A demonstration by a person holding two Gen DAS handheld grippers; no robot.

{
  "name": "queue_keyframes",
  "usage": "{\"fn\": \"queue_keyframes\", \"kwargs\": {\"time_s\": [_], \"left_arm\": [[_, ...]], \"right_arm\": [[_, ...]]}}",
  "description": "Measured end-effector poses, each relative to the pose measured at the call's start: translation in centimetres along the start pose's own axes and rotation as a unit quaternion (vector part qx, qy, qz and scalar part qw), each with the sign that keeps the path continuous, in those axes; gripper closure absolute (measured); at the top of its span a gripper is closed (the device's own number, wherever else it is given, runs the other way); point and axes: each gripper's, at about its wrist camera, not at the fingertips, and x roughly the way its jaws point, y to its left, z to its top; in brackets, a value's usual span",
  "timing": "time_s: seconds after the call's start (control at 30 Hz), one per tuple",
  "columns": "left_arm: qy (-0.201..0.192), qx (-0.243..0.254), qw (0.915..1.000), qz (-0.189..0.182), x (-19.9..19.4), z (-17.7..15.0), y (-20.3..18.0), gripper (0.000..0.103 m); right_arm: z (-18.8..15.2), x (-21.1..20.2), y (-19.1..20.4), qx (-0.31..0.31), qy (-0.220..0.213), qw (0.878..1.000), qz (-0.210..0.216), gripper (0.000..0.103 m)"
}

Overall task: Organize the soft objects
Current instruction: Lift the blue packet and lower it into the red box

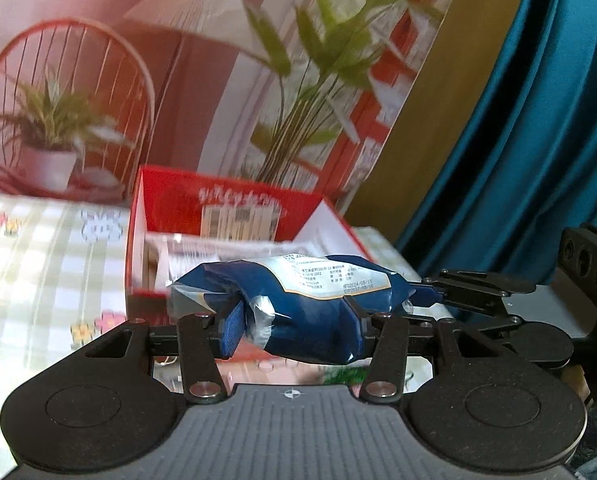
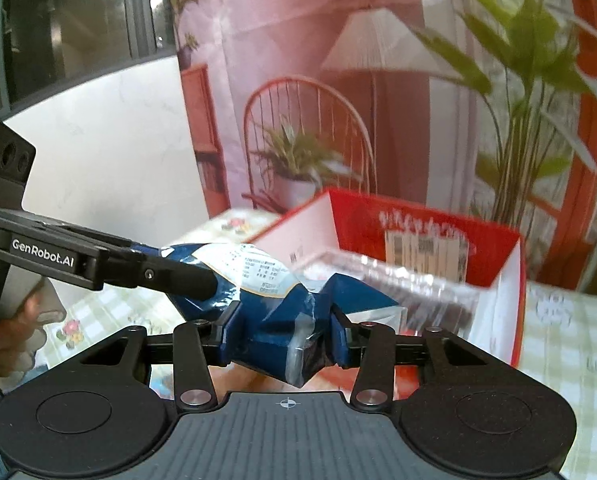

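Note:
A soft dark-blue packet (image 1: 298, 304) with a white printed label is held in the air between both grippers. My left gripper (image 1: 294, 328) is shut on one end of it. My right gripper (image 2: 284, 334) is shut on the other end of the packet (image 2: 266, 320). In the left wrist view the right gripper's fingers (image 1: 454, 290) come in from the right onto the packet. In the right wrist view the left gripper's fingers (image 2: 170, 276) come in from the left. A red open box (image 1: 234, 216) stands just behind the packet, also in the right wrist view (image 2: 430, 236).
The box holds clear-wrapped packs (image 2: 382, 276). It stands on a green-checked cloth with flowers (image 1: 42, 264). A printed backdrop with a chair and plants (image 1: 178, 80) rises behind it. A teal curtain (image 1: 538, 120) hangs at the right.

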Motion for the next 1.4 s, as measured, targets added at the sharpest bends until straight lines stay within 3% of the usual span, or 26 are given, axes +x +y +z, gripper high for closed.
{"fn": "queue_keyframes", "kwargs": {"time_s": [0.33, 0.63, 0.93, 1.13, 1.4], "left_arm": [[-0.053, 0.023, 0.9983, -0.013, -0.7, 3.6, -0.7, 0.051], [-0.063, 0.009, 0.9980, -0.001, 3.4, 8.5, 0.9, 0.050], [0.003, -0.039, 0.9987, 0.033, 11.4, 9.6, 5.8, 0.048], [0.058, -0.038, 0.9962, 0.053, 15.6, 8.2, 7.8, 0.049], [0.107, -0.031, 0.9894, 0.093, 18.5, 7.1, 8.8, 0.049]], "right_arm": [[3.5, -1.2, -0.4, -0.030, -0.046, 0.998, -0.008, 0.062], [8.0, 1.8, -2.5, -0.065, -0.064, 0.995, -0.028, 0.062], [9.1, 9.6, -5.6, -0.068, -0.018, 0.996, -0.048, 0.063], [7.6, 14.6, -8.0, -0.026, 0.049, 0.997, -0.053, 0.064], [6.2, 17.9, -10.9, 0.039, 0.119, 0.990, -0.071, 0.067]]}}
